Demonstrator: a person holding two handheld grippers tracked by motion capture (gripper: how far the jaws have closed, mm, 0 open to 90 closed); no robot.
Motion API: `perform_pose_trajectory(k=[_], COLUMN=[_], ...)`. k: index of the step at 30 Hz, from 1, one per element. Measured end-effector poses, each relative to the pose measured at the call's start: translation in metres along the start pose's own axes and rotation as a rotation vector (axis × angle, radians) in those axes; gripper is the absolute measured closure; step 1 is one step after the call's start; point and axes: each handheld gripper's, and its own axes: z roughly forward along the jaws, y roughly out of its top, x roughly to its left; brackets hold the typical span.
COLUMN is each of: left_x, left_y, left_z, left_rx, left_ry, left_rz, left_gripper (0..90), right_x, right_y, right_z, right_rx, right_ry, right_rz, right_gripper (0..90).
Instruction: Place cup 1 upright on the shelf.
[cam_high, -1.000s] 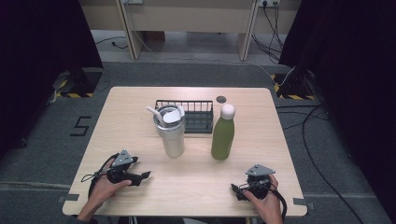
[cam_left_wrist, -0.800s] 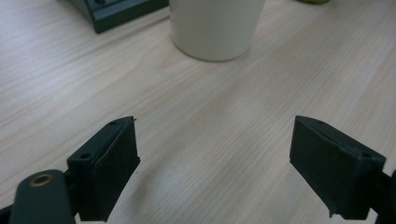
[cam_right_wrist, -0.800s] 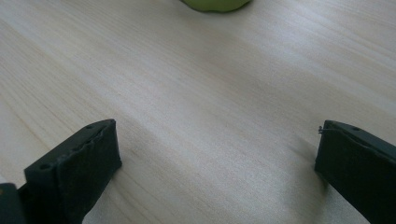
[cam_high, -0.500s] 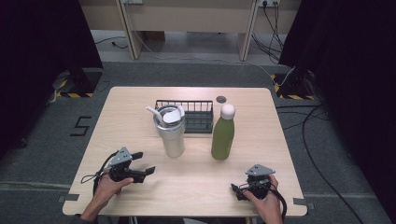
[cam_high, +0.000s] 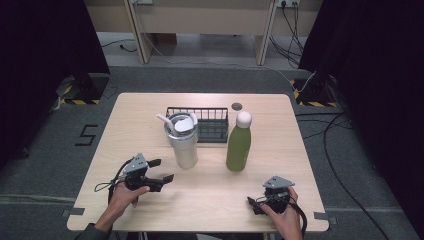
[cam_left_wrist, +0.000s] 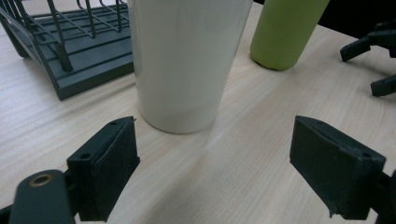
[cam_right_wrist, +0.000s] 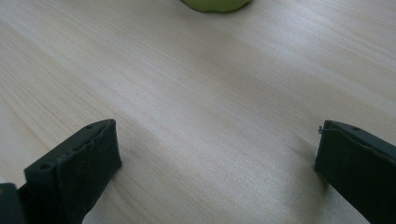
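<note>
We are reaching our wide-open, empty left claw (cam_high: 161, 170) toward the steel tumbler (cam_high: 182, 141), needing to straddle its base before closing.

In the left gripper view the white tumbler (cam_left_wrist: 187, 60) is cut off by the top edge, so its lid and rim are out of frame, and so is the upper part of the green bottle (cam_left_wrist: 286, 32). The wire rack (cam_left_wrist: 65, 51) runs off the left and top edges. In the right gripper view just the bottle's base shows at the top edge. In the high view, the small dark disc (cam_high: 236, 106) on the table (cam_high: 140, 110) is too small to identify.
</note>
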Motion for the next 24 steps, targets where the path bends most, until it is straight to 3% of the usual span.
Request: perform_pose_trajectory(k=[7, 24], left_x=[0.002, -0.001], left_y=[0.008, 0.023], left_z=[0.008, 0.027], left_rx=[-0.053, -0.077], left_ry=[0.007, 0.021], left_rz=[0.008, 0.038], left_gripper=[14.8, 14.7], right_x=[0.0, 0.0], right_y=[0.0, 0.0], right_z=[0.0, 0.0], right_rx=[0.0, 0.0], right_ry=[0.0, 0.001], right_rz=[-0.001, -0.002], right_gripper=[0.2, 0.2])
